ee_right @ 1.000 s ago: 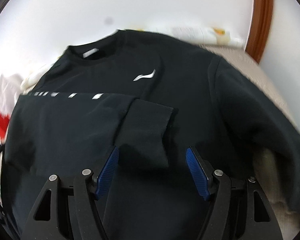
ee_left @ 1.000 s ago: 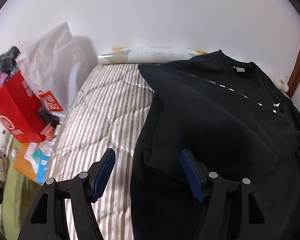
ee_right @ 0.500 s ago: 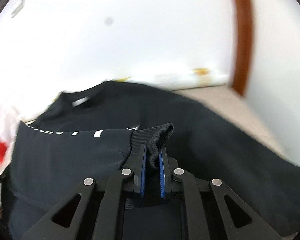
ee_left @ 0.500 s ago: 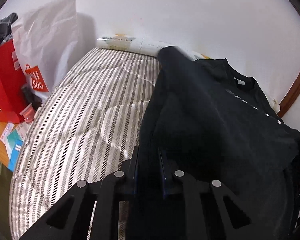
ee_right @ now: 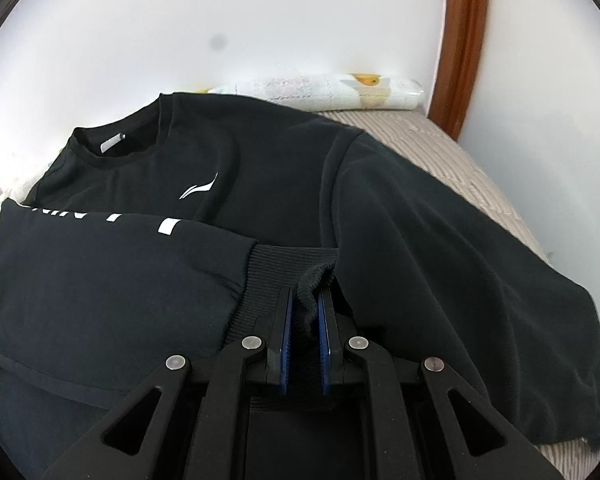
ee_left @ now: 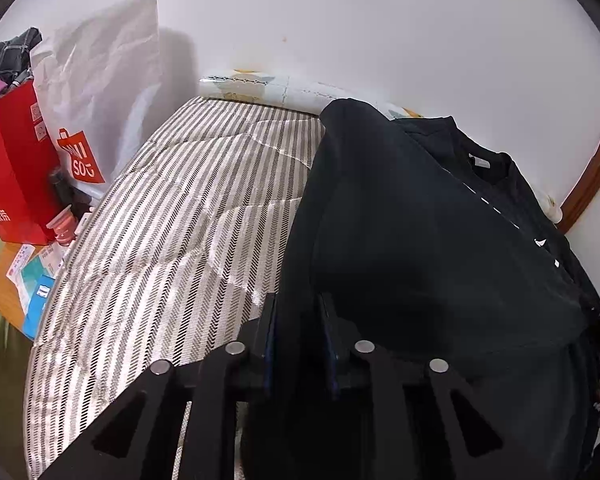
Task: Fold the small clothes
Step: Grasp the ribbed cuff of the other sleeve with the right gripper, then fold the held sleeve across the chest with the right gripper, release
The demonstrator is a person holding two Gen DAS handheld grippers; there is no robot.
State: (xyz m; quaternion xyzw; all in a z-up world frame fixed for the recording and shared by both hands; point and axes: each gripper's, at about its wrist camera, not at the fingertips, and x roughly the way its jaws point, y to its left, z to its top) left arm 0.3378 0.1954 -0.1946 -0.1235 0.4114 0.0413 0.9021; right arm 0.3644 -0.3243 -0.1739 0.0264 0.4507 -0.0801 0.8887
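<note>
Black sweatshirt (ee_right: pixel 260 184) lies front-up across the striped bed (ee_left: pixel 172 224), one sleeve folded over its chest. Right hand-held gripper (ee_right: pixel 304 328) pinches that sleeve's ribbed cuff (ee_right: pixel 296 270); left hand-held gripper (ee_left: pixel 300 344) is clamped on the side edge. Mid sleeve-fold, I'd say: next, lay both down flat, then release.

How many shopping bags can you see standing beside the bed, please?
2. The red bag stands at the far left beside the bed; the white bag stands just behind it against the wall. Others may be hidden out of frame.
</note>
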